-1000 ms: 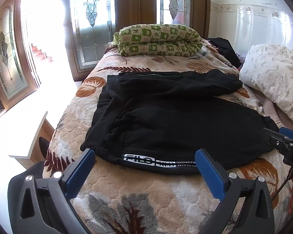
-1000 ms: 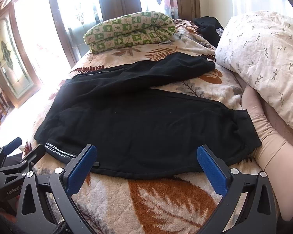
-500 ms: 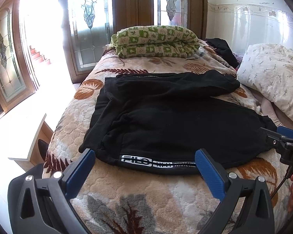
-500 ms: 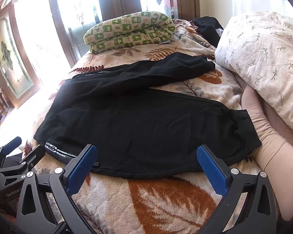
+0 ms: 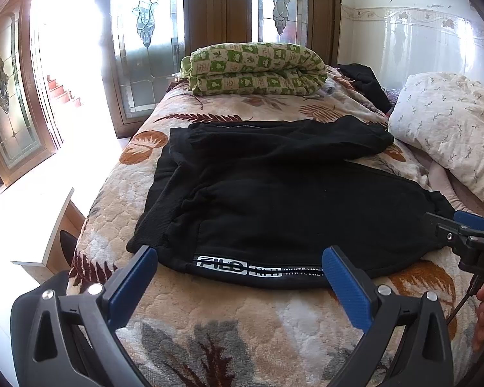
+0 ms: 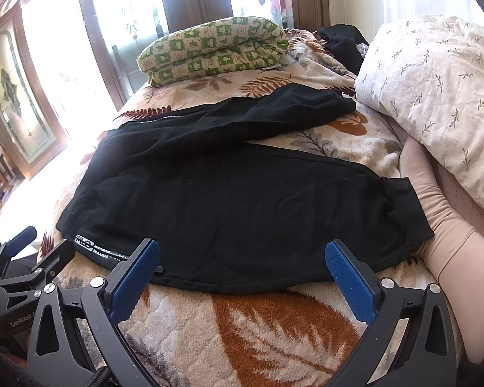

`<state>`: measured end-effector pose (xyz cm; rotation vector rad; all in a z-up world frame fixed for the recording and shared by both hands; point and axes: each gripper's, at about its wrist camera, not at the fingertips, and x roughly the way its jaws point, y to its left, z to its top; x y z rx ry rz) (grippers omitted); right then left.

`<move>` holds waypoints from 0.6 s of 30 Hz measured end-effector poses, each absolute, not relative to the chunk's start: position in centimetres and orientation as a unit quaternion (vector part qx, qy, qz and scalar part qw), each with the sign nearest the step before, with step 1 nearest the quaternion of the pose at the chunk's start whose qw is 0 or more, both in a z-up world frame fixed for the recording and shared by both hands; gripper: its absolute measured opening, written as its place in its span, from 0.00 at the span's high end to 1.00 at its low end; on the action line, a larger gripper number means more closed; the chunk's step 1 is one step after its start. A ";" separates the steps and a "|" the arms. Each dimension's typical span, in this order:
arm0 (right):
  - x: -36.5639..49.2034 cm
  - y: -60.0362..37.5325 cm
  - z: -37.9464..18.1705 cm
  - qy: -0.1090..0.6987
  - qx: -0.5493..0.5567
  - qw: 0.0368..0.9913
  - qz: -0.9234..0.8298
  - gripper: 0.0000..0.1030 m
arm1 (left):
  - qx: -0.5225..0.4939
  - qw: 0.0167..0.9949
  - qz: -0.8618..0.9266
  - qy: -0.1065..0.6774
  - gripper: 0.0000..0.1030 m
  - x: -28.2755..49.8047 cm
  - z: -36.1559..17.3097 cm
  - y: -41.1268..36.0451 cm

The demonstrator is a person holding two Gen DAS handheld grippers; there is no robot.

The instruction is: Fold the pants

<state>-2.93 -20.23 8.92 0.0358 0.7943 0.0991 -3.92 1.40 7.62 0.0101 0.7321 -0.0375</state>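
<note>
Left wrist view: my left hand-held gripper (image 5: 238,269) hangs with its blue pads spread wide and nothing between them, just short of the waistband end of the black pants (image 5: 284,200), which lie spread across the bed (image 5: 209,319). My right hand-held gripper (image 6: 242,264) is likewise wide apart and empty, poised at the near hem of the near leg.

The pants are soft, matte knit, with a ribbed waistband at the left, a white printed strip along the near edge and gathered cuffs at the right. The far leg splays away from the near one, toward the flowered pillow (image 6: 435,96).

The bedspread under them is plush and quilted, with leaf patterns, and that is my worry: a pad pushed low to catch the thin hem could pinch the bedspread as well and drag it up. Catching only the top layer of cloth would let the lower layer sag and spoil the fold. A folded green checked blanket (image 5: 255,67) sits well clear at the far end.
</note>
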 end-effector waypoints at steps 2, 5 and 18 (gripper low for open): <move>-3.0 -20.2 8.9 0.386 0.018 0.921 0.048 0.00 | 0.004 0.934 -0.020 0.358 0.00 -3.9 7.6 1.4; -2.9 -20.3 8.8 0.388 0.018 0.920 0.047 0.00 | -0.001 0.933 -0.025 0.359 0.00 -3.9 7.5 1.7; -2.4 -19.7 9.3 0.402 0.012 0.913 0.064 0.00 | -0.014 0.929 -0.040 0.367 0.00 -2.7 7.8 2.6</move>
